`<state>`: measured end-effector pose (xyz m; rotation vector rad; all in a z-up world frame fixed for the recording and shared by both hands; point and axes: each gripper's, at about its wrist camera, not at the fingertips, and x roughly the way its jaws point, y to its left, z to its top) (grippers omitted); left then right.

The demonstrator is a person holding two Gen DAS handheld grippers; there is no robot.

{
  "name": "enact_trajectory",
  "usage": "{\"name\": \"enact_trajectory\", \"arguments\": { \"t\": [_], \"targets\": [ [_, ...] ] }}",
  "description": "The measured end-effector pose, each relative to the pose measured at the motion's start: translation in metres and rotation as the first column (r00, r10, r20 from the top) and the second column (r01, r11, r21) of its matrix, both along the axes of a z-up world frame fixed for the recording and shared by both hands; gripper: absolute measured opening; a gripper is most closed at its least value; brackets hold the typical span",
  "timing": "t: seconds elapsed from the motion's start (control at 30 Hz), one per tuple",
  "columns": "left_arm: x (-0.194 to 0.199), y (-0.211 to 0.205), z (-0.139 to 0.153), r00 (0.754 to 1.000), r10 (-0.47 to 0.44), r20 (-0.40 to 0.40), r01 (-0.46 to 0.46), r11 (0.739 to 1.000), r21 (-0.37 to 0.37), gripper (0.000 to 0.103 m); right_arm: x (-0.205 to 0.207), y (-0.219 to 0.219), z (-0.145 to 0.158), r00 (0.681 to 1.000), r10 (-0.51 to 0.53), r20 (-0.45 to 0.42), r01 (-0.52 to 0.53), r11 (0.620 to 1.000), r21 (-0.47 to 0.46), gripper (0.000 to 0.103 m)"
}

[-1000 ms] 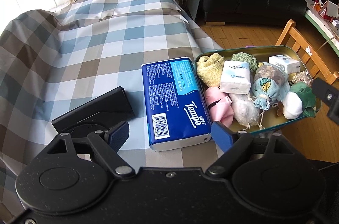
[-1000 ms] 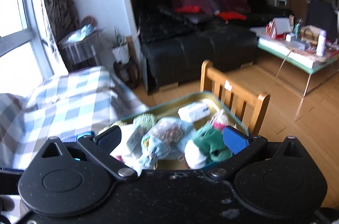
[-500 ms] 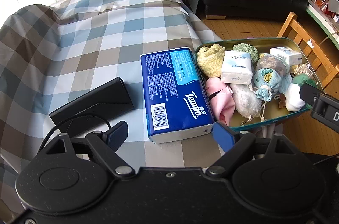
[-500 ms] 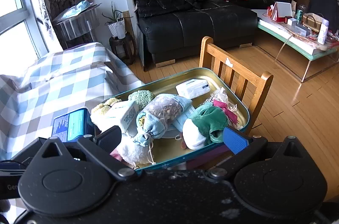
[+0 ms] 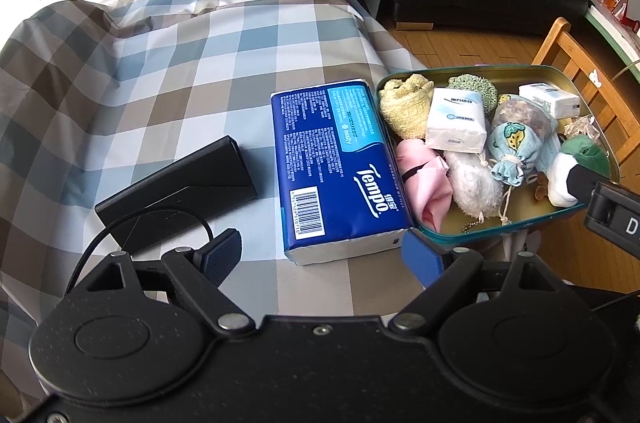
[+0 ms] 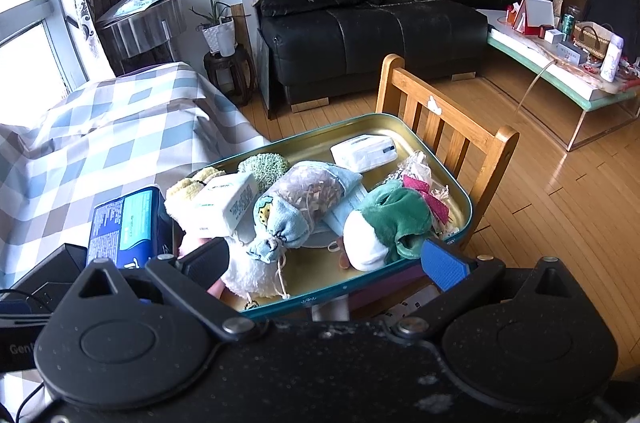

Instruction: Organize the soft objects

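Both grippers are drawn back slightly, left gripper and right gripper spread empty. Soft toys and tissue packs are held in the tin tray at the bench's right edge.

On my worktop the tissue pack lies in the middle, w/ the power bank just left of it and the tin tray touching its right side (tray overhangs the worktop edge). In the tray: a small tissue packet leans on the knitted cloth at the back-left, the drawstring pouch sits mid-tray, the frog plush far right. A chair stands behind the tray, sofa farther back.
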<state>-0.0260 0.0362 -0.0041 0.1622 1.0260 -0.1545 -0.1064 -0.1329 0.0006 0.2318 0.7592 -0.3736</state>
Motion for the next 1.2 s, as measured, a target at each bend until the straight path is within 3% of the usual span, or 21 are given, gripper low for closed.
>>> {"name": "enact_trajectory", "arguments": {
  "t": [1.2],
  "targets": [
    [-0.0029, -0.001, -0.0092, 1.0, -0.006, -0.03, 0.006, 1.0, 0.011, 0.085, 0.0006, 0.0018, -0.0037, 1.0, -0.003, -0.016, 0.003, 1.0, -0.002, 0.103]
  ]
}}
